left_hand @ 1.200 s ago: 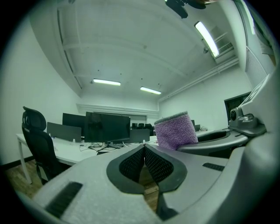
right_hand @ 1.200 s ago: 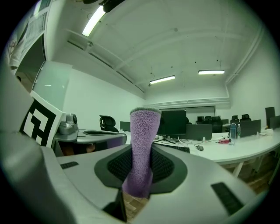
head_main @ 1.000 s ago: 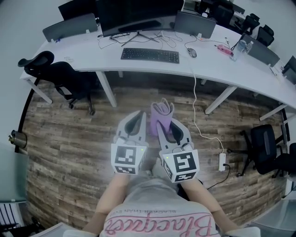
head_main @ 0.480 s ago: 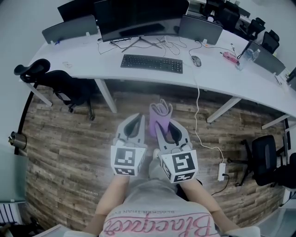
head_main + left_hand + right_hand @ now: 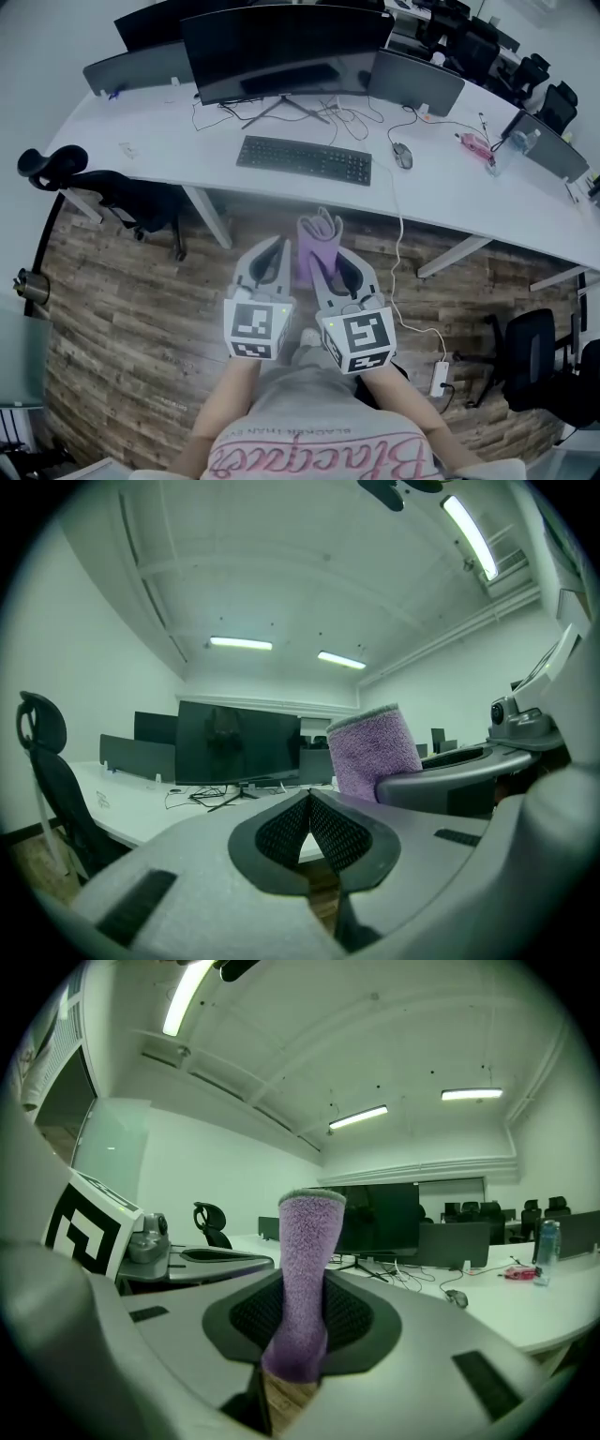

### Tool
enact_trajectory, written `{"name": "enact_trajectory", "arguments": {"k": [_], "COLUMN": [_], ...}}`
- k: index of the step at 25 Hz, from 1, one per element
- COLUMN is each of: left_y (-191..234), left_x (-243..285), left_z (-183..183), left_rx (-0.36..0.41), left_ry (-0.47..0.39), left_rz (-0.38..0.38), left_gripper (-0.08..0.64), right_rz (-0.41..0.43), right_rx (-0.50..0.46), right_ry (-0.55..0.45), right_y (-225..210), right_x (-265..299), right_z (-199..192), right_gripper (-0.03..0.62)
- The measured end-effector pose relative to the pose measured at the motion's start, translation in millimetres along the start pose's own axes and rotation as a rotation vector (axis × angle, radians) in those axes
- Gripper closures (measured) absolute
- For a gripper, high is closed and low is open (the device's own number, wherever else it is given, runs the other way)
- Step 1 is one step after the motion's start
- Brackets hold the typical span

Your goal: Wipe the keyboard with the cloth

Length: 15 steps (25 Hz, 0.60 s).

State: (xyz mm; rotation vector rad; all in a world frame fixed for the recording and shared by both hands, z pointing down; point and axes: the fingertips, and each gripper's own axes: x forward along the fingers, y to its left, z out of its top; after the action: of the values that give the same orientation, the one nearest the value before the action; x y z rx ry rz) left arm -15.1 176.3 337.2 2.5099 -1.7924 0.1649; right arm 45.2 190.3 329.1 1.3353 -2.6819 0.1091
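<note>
The person stands on the wooden floor (image 5: 131, 300), back from the white bench (image 5: 159, 122), with both tools held side by side in front of the body. The right hand-held gripper (image 5: 298, 1326) is clamped on a purple cloth (image 5: 305, 1260). The cloth is folded into a thick strip, and it sticks up and forward out of the jaws. The left hand-held gripper (image 5: 309, 799) has its jaws pressed together with nothing between them. In its view the cloth rises just to its right.

The black keyboard (image 5: 305, 160) lies on the bench, well apart from the cloth and both grippers. It sits in front of a wide dark monitor (image 5: 281, 52). A mouse (image 5: 403, 156) lies to the keyboard's right, its cable trailing over the bench edge. A black office chair (image 5: 103, 192) stands at the bench's left end.
</note>
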Motion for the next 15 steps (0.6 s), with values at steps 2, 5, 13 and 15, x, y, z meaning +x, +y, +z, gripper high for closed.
{"name": "enact_trajectory", "arguments": {"k": [2, 5, 13, 15], "left_y": [4.6, 9.0, 15.3, 17.9], "left_x": [21.0, 50.0, 101.1, 108.5], "left_z": [2.4, 7.1, 5.2, 7.4], "left_rx": [-0.001, 0.005, 0.010, 0.016], "left_ry": [0.003, 0.007, 0.026, 0.021], "left_rz": [0.009, 0.019, 0.033, 0.033], "left_gripper": [0.555, 0.555, 0.555, 0.555], "right_rz": [0.013, 0.037, 0.066, 0.065], "right_rx": [0.002, 0.004, 0.008, 0.013], "right_ry": [0.004, 0.004, 0.005, 0.007], "right_y": [-14.5, -34.6, -70.5, -76.7], "right_x": [15.5, 36.8, 72.9, 78.8], "right_z": [1.4, 4.2, 5.4, 4.7], "right_gripper": [0.502, 0.502, 0.502, 0.502]}}
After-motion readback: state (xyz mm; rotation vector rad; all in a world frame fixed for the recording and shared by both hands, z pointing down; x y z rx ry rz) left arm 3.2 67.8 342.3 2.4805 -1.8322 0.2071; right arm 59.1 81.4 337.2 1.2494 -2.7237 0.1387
